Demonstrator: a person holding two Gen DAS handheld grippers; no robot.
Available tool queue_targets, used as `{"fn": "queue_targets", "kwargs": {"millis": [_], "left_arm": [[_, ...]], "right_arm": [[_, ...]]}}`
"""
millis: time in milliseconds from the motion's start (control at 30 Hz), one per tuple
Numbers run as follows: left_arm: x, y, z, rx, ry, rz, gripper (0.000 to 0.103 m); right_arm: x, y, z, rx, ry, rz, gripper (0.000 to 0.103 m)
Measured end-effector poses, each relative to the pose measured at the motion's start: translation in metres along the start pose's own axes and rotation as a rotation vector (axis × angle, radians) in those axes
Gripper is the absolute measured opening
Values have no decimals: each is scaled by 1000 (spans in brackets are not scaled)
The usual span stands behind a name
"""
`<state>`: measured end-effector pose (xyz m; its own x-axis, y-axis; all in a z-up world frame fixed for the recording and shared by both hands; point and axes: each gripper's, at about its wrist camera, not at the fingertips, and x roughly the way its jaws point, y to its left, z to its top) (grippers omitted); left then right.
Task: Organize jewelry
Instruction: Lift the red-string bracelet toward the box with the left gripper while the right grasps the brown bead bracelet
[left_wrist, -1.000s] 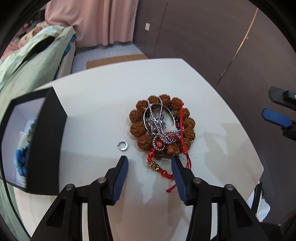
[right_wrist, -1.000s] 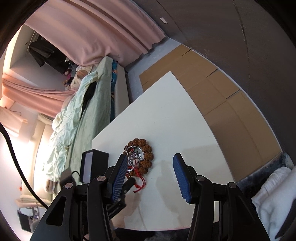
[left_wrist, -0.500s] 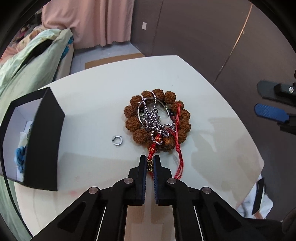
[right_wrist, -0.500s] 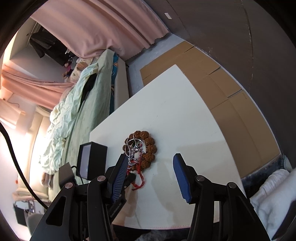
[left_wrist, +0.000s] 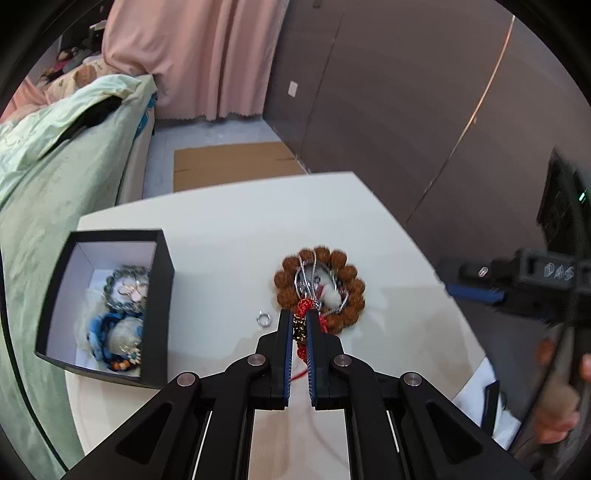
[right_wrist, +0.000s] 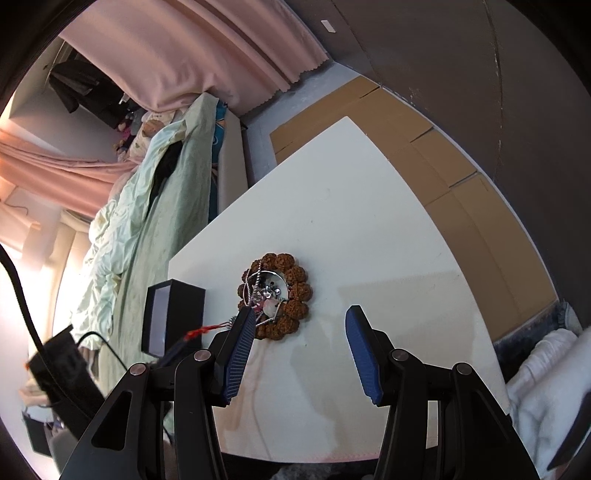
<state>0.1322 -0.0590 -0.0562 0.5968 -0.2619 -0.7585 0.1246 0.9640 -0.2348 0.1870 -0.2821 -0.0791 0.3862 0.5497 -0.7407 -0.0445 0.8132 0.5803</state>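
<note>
White table (left_wrist: 229, 229): left gripper (left_wrist: 299, 325) clenched on red cord bracelet (left_wrist: 301, 325); right gripper (right_wrist: 299, 332) released, empty. Risk: cord tangled with silver chain (left_wrist: 310, 280) drags brown bead bracelet (left_wrist: 354, 291).

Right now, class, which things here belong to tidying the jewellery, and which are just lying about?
Job: red cord bracelet pinched in the left hand-held gripper; brown bead bracelet; silver chain; small ring; black box.

Lying about: green bedding; pink curtain; cardboard.

The left tool (left_wrist: 299, 325) has clamped the red cord bracelet (left_wrist: 301, 328) and risen.
</note>
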Motion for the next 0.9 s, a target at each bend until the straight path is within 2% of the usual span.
{"fn": "queue_targets", "kwargs": {"millis": [467, 900], "left_arm": [[-47, 42, 21, -120, -106, -46, 6], [-78, 70, 32, -173, -186, -79, 6]], "right_arm": [[31, 25, -3, 5, 25, 16, 52], [61, 48, -4, -10, 69, 19, 52]]}}
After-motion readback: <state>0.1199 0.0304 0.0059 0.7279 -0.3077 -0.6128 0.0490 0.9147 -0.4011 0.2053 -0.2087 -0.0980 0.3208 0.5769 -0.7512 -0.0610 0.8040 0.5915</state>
